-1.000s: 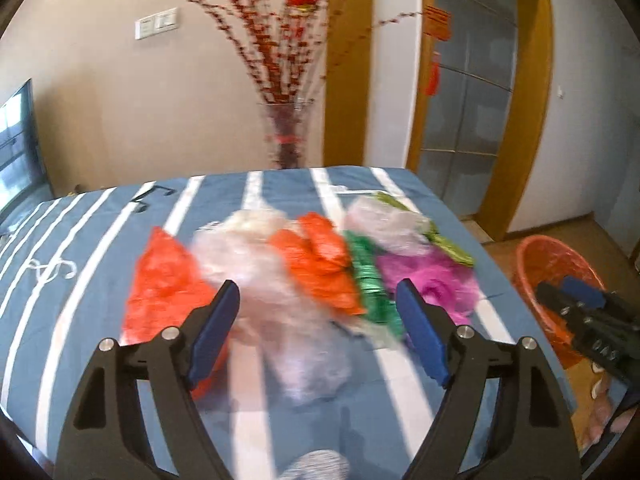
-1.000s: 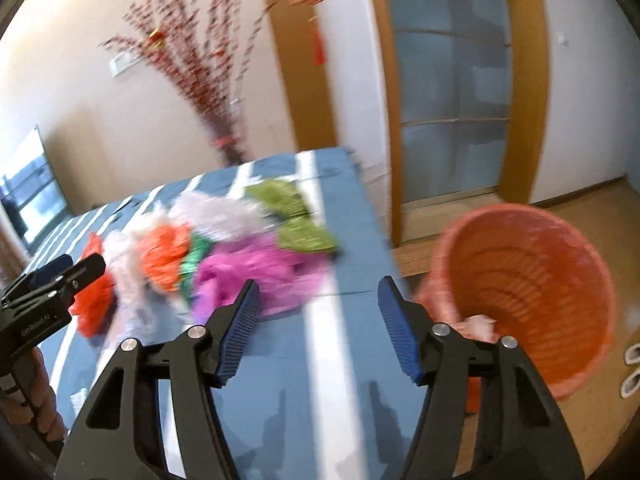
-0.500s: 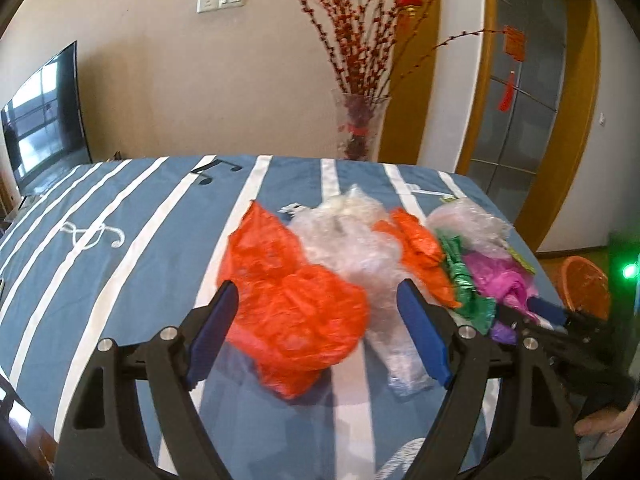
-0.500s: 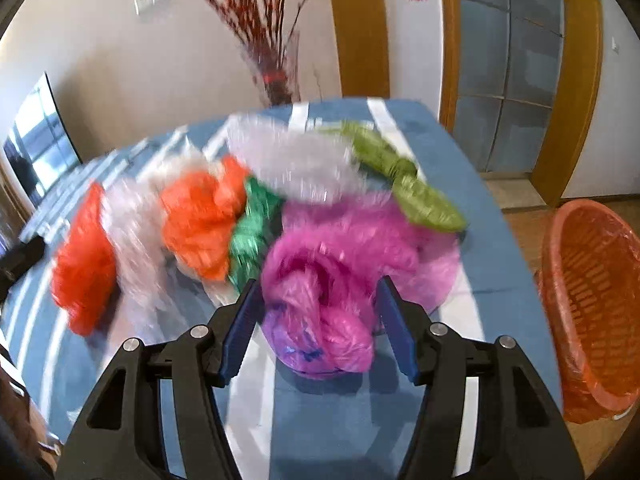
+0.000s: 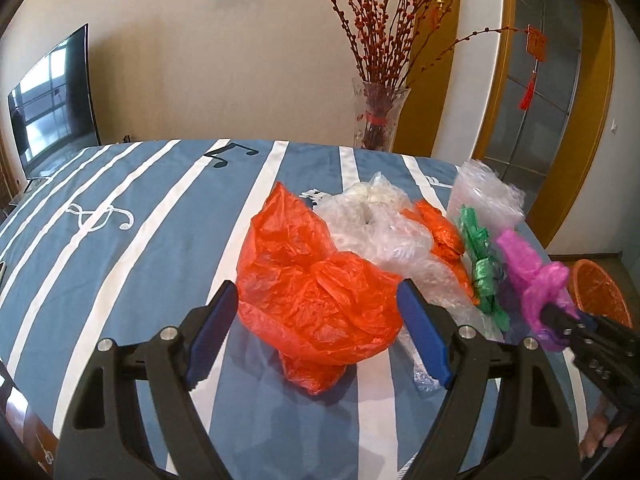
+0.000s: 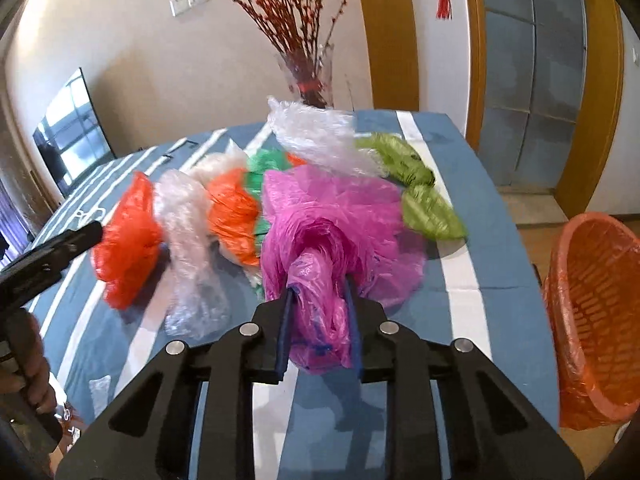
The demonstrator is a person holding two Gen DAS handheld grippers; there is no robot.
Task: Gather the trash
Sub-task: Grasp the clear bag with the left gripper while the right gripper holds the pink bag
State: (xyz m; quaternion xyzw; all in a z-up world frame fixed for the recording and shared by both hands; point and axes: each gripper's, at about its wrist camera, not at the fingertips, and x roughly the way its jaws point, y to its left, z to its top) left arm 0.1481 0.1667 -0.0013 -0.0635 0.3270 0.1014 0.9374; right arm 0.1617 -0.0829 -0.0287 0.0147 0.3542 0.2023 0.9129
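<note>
My right gripper point(image 6: 318, 312) has just closed on the magenta bag point(image 6: 340, 216) near the table's point(image 6: 460, 152) right edge; the orange basket point(image 6: 596, 312) waits beyond it. My left gripper point(image 5: 320, 340), jaws wide, faces the red bag point(image 5: 316, 280).

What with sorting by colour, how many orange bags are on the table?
2. The large orange bag at the pile's left end; the small orange bag between clear wrap and green bag. More may be hidden underneath.
</note>
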